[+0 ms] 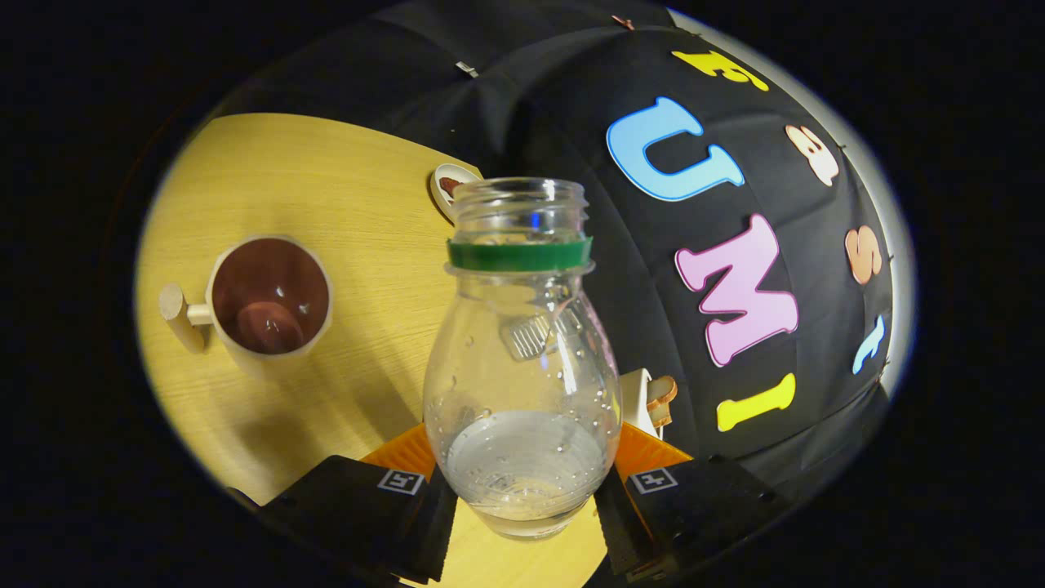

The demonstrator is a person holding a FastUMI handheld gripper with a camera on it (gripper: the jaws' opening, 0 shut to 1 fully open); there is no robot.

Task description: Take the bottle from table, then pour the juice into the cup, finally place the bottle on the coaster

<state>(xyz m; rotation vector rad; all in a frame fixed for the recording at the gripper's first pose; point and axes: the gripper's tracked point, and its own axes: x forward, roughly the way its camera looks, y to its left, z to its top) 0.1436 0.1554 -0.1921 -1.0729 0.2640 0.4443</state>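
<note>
A clear, uncapped bottle (522, 359) with a green neck ring is gripped low on its body between both fingers of the gripper (522, 510), and a little pale liquid is seen at its bottom. To the left on the wooden table (326, 180), a brown-lined cup (269, 296) with some liquid is seen. A coaster (449, 186) lies farther off, behind the bottle's neck.

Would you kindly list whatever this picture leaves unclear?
- Coaster: gripper view, mostly hidden behind the bottle neck.
- Small white object beside the bottle: partly covered by it, unidentifiable.
- Cup contents: interior dark and glossy, liquid uncertain.
- Claw contact points: blurred through the bottle's clear wall.
</note>
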